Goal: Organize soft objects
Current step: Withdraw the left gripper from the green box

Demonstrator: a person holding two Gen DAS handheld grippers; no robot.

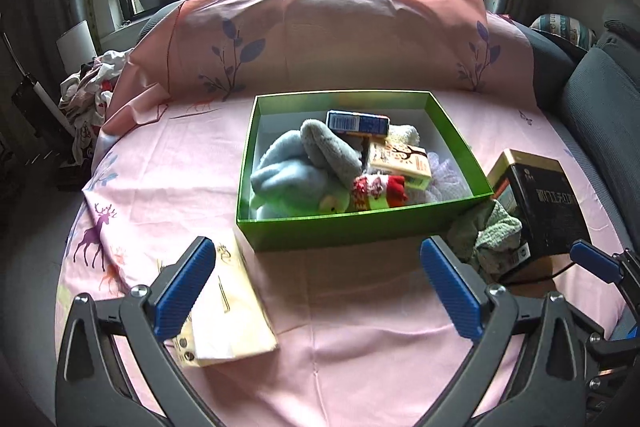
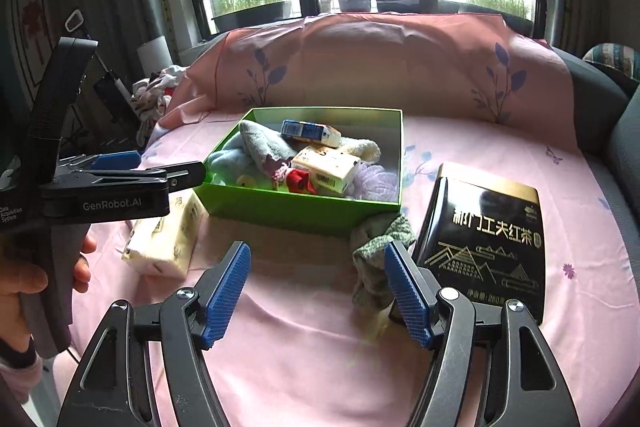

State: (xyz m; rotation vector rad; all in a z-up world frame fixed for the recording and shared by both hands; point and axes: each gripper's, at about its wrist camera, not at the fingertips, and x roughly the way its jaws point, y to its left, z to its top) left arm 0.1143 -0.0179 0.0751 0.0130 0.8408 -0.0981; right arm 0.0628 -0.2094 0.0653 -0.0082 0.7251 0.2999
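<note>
Left wrist view: left gripper (image 1: pixel 316 287) spread wide, nothing between the pads, hovering over the pink sheet (image 1: pixel 360 347) just in front of the green box (image 1: pixel 360 227). Box holds soft stuff mixed with cartons: blue plush (image 1: pixel 288 175), grey towel (image 1: pixel 328 151) draped over it, red/white sock (image 1: pixel 378 191), lilac knit (image 1: pixel 448 179) in the right corner, cream fluffy piece (image 1: pixel 406 135) at the back. Blue carton (image 1: pixel 357 123) lies on top at the back, beige carton (image 1: pixel 400 159) in the middle. Tissue pack (image 1: pixel 232 307) on the sheet at the box's near-left corner, left pad partly over it in the frame. Green cloth (image 1: pixel 492 231) bunched at the box's near-right corner, touching the black tin (image 1: pixel 548 203). Right gripper's blue tip (image 1: pixel 596 261) pokes in at the right edge.

Right wrist view: right gripper (image 2: pixel 316 291) also released, jaws apart, empty. Right pad sits against the green cloth (image 2: pixel 376 247) in the frame; actual contact can't be told. Cloth lies between the box (image 2: pixel 296 207) and the tin (image 2: pixel 488 227), outside the box. Tin is flat on the sheet (image 2: pixel 320 347), gold lettering up. Tissue pack (image 2: pixel 168 243) left of the box. Left gripper (image 2: pixel 160 171) seen side-on at left, held by a hand (image 2: pixel 36 279), tip near the box's left corner.
</note>
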